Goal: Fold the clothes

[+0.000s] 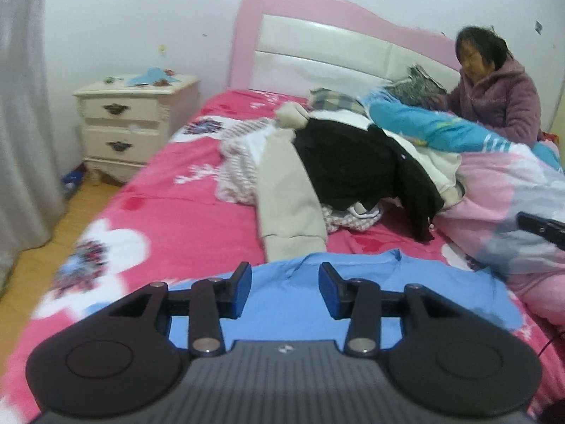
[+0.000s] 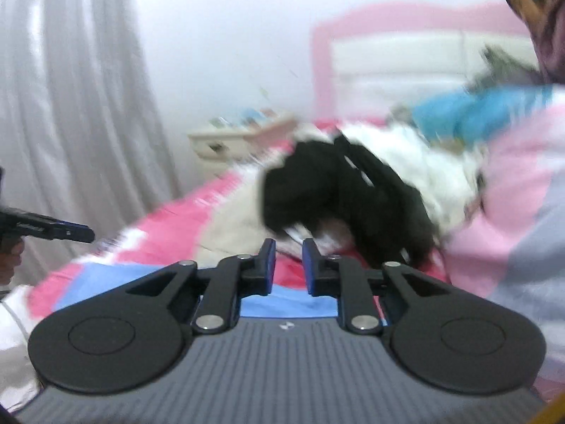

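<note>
A light blue shirt (image 1: 293,300) lies flat on the pink flowered bed sheet (image 1: 169,198), its collar facing the headboard. My left gripper (image 1: 285,291) hovers open over the shirt's upper middle, holding nothing. My right gripper (image 2: 288,271) is partly open and empty above the blue shirt (image 2: 286,305), near its right edge; this view is blurred. Each gripper shows in the other's view: the right one (image 1: 542,229) at the right edge, the left one (image 2: 53,230) at the left edge.
A heap of clothes (image 1: 339,162), black, beige and pink-striped, lies mid-bed. A pink and blue quilt (image 1: 512,190) fills the right side. A woman in a purple jacket (image 1: 494,88) sits by the pink headboard (image 1: 317,35). A cream nightstand (image 1: 134,120) and grey curtain (image 1: 21,106) stand left.
</note>
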{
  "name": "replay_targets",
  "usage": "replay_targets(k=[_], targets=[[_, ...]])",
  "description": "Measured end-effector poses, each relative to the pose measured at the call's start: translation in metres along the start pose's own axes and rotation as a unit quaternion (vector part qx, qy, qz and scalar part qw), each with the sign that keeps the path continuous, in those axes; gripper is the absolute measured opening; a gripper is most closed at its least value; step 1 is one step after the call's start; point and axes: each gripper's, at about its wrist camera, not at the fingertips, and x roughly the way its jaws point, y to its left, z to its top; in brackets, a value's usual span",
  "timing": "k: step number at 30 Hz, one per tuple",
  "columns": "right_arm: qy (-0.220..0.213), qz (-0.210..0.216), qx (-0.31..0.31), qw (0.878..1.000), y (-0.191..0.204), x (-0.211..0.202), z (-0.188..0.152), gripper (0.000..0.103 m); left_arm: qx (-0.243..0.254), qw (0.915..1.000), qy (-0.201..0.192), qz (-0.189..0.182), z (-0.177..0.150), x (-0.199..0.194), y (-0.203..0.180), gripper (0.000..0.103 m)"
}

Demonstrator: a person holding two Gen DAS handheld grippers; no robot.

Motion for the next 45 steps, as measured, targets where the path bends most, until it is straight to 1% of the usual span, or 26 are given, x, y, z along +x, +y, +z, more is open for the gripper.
replay_targets(k=[3,6,7,8,10,12,14,16,18,19,21,24,26,27,29,32,35,36,37,38,39,40,42,43,44,45], targets=[[-0.040,0.040,-0.012,0.998,0.013,-0.053,0.017,0.020,-0.012,0.9994,-0.006,0.033,0.000,-0.072,0.009,0.044],[-0.091,0.058,-0.015,0.994,0.021,-0.120,0.035,0.025,-0.022,0.9981,0.000,0.057,-0.004,-0.136,0.015,0.046],[-0.104,0.062,-0.009,0.993,0.023,-0.142,0.040,0.026,-0.028,0.9979,0.011,0.057,-0.009,-0.152,0.017,0.047],[-0.108,0.064,0.003,0.992,0.024,-0.161,0.044,0.026,-0.035,0.9979,0.025,0.049,-0.016,-0.162,0.018,0.047],[-0.111,0.069,0.031,0.991,0.024,-0.197,0.051,0.027,-0.051,0.9970,0.054,0.025,-0.038,-0.170,0.016,0.047],[-0.083,0.078,0.083,0.990,0.023,-0.219,0.051,0.027,-0.063,0.9935,0.095,-0.001,-0.072,-0.162,0.010,0.047],[-0.029,0.086,0.130,0.987,0.026,-0.221,0.039,0.027,-0.079,0.9856,0.146,-0.033,-0.119,-0.143,0.002,0.047],[0.053,0.091,0.176,0.979,0.036,-0.210,0.013,0.027,-0.080,0.9767,0.194,-0.045,-0.166,-0.121,-0.007,0.044],[0.141,0.087,0.194,0.967,0.052,-0.193,-0.024,0.027,-0.072,0.9718,0.220,-0.045,-0.204,-0.104,-0.012,0.042],[0.184,0.079,0.203,0.958,0.060,-0.184,-0.043,0.027,-0.069,0.9702,0.228,-0.045,-0.220,-0.096,-0.015,0.042],[0.272,0.043,0.224,0.935,0.073,-0.166,-0.083,0.027,-0.069,0.9684,0.233,-0.056,-0.241,-0.087,-0.015,0.042],[0.355,-0.022,0.262,0.897,0.077,-0.156,-0.131,0.027,-0.099,0.9626,0.240,-0.078,-0.259,-0.073,-0.013,0.042],[0.397,-0.052,0.283,0.872,0.077,-0.153,-0.153,0.027,-0.114,0.9618,0.233,-0.087,-0.263,-0.065,-0.013,0.042],[0.414,-0.061,0.287,0.862,0.076,-0.151,-0.161,0.027,-0.116,0.9624,0.230,-0.086,-0.263,-0.062,-0.013,0.041],[0.424,-0.092,0.288,0.854,0.074,-0.156,-0.169,0.027,-0.111,0.9654,0.219,-0.088,-0.260,-0.059,-0.017,0.041],[0.421,-0.107,0.297,0.850,0.069,-0.164,-0.172,0.027,-0.096,0.9718,0.198,-0.085,-0.249,-0.059,-0.022,0.041],[0.408,-0.105,0.313,0.851,0.063,-0.164,-0.178,0.027,-0.060,0.9795,0.171,-0.088,-0.227,-0.060,-0.033,0.041],[0.403,-0.107,0.319,0.851,0.061,-0.164,-0.180,0.028,-0.040,0.9801,0.168,-0.098,-0.220,-0.059,-0.040,0.041],[0.399,-0.108,0.326,0.850,0.057,-0.164,-0.183,0.029,-0.010,0.9780,0.170,-0.120,-0.212,-0.056,-0.053,0.041],[0.394,-0.112,0.336,0.848,0.051,-0.163,-0.188,0.029,0.019,0.9725,0.179,-0.148,-0.207,-0.051,-0.066,0.043],[0.387,-0.113,0.346,0.847,0.046,-0.161,-0.190,0.030,0.045,0.9648,0.190,-0.176,-0.204,-0.046,-0.080,0.044],[0.380,-0.113,0.352,0.848,0.041,-0.157,-0.193,0.030,0.068,0.9549,0.203,-0.206,-0.201,-0.038,-0.096,0.044],[0.363,-0.116,0.361,0.851,0.031,-0.148,-0.199,0.030,0.096,0.9313,0.232,-0.264,-0.203,-0.020,-0.127,0.045],[0.358,-0.107,0.363,0.853,0.027,-0.143,-0.202,0.030,0.103,0.9198,0.248,-0.286,-0.206,-0.010,-0.143,0.045],[0.355,-0.097,0.373,0.852,0.024,-0.140,-0.205,0.029,0.111,0.9088,0.262,-0.305,-0.209,-0.001,-0.158,0.045],[0.351,-0.087,0.382,0.850,0.020,-0.137,-0.208,0.019,0.122,0.9000,0.271,-0.319,-0.214,0.006,-0.170,0.044]])
